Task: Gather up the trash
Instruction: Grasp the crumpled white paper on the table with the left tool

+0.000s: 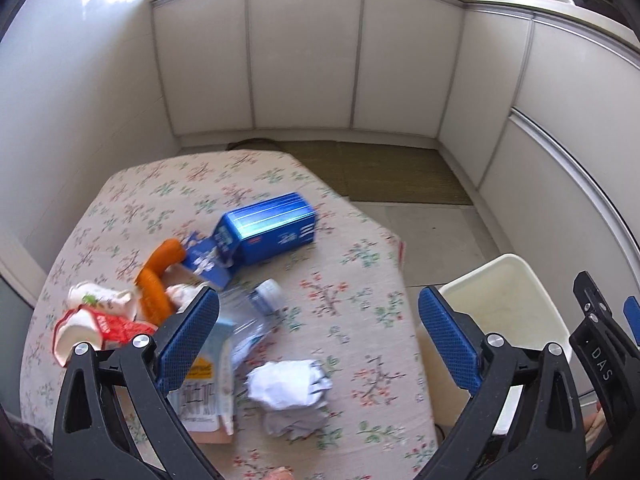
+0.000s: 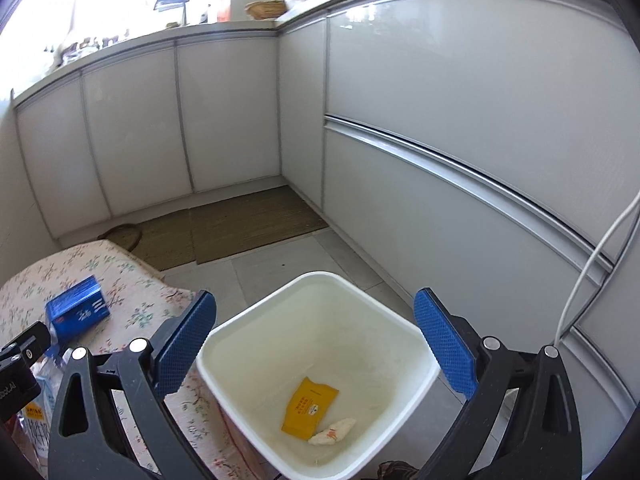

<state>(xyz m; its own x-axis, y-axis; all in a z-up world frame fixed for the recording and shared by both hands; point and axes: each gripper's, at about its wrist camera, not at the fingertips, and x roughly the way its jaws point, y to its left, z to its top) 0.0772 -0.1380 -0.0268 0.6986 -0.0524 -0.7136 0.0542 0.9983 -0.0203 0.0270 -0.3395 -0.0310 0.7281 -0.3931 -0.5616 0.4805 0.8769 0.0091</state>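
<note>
White cabinet doors [image 1: 304,56] lined the kitchen corner behind a low table covered in a floral cloth [image 1: 352,264]; a woven brown mat [image 2: 240,224] lay on the tiled floor beyond it. Above the table, the left gripper [image 1: 319,334] was spread wide, pinching nothing; just ahead between its blue pads lay a crumpled white paper ball [image 1: 286,384], with a clear plastic bottle [image 1: 256,312] slightly beyond; farther ahead lay a blue cardboard carton [image 1: 272,232] on its side; outside the left pad sat an orange crinkled wrapper [image 1: 156,280], a crushed red-and-white paper cup [image 1: 96,320] and a flat printed packet [image 1: 204,392] partly under that pad. The right gripper [image 2: 315,340] was likewise spread wide and held nothing; it hung above a white square plastic bin [image 2: 400,344] standing on the floor just beside the table's edge; at the bin's bottom lay a yellow sachet [image 2: 308,406] touching a small crumpled white wrapper [image 2: 332,432]. A white cable [image 2: 592,264] hung to the right of that claw.
</note>
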